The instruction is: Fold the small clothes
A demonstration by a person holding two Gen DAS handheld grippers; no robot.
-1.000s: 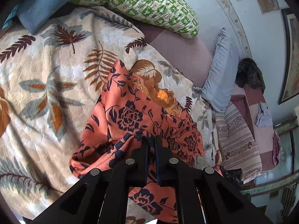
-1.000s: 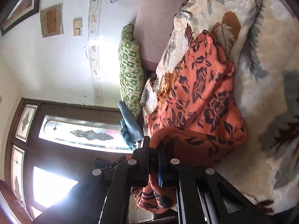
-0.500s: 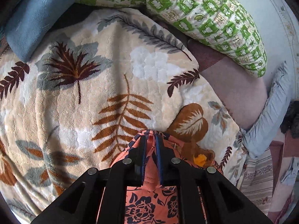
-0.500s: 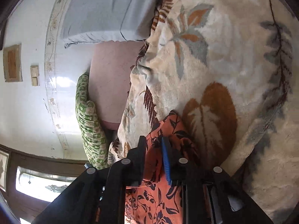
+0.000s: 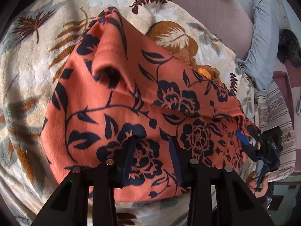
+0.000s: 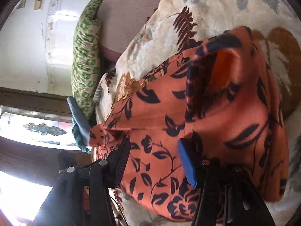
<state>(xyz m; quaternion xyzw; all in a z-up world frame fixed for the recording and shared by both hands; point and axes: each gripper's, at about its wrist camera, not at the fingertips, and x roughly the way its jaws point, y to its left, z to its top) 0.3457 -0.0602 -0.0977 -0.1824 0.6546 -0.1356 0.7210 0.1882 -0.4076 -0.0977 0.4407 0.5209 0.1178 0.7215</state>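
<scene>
An orange garment with dark blue flowers (image 5: 131,98) lies doubled over on the cream leaf-print blanket (image 5: 28,71), its top layer puffed into loose ridges. My left gripper (image 5: 152,150) hovers over the garment's near edge; its jaws are opening, with the cloth lying beneath them and not pinched. The right gripper (image 5: 246,137) shows at the garment's right corner, a hand behind it. In the right wrist view the same garment (image 6: 225,113) spreads under my right gripper (image 6: 154,158). Its jaws are opening too, and the pads are off the cloth.
A green-patterned pillow (image 6: 84,60) and a blue cushion (image 6: 79,116) lie at the blanket's far side, against a white wall. A grey pillow (image 5: 263,43) and a striped cloth (image 5: 272,113) lie to the right. The mauve sheet (image 5: 216,9) shows beyond the blanket.
Both grippers were shut on the garment's edge and carried it over across the blanket. Now both pairs of jaws stand apart and the cloth lies released, folded on itself.
</scene>
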